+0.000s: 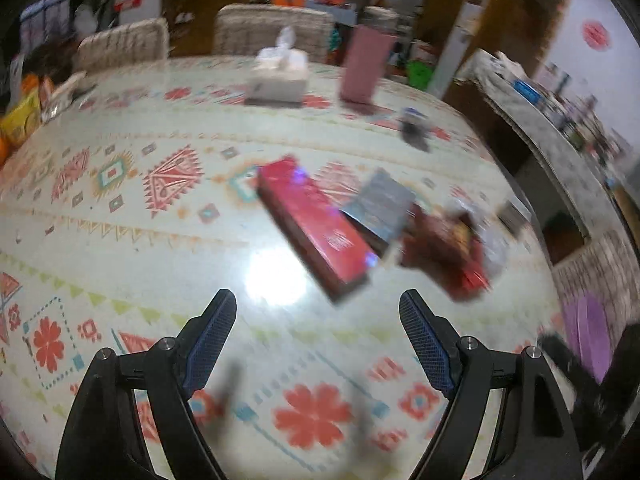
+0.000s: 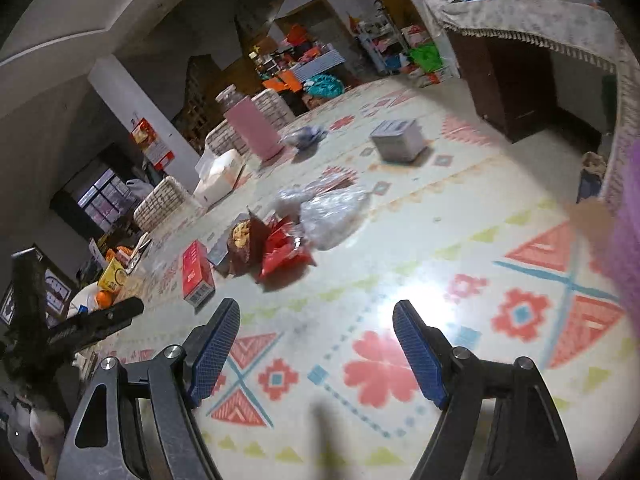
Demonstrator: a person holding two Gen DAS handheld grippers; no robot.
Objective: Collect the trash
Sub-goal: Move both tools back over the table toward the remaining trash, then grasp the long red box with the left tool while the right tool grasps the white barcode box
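A heap of trash lies on the patterned tablecloth. It holds a long red box, a small grey box, dark red snack wrappers and a clear plastic bag. My left gripper hangs open just short of the red box, with nothing between its blue pads. In the right wrist view the red box and wrappers lie ahead and to the left. My right gripper is open and empty above the cloth. The left gripper shows at that view's left edge.
Farther back stand a tissue box, a tall pink box, a square grey tin and a crumpled bluish wrapper. Snack packs and oranges crowd the left end. Woven chairs line the far side; a draped sideboard stands right.
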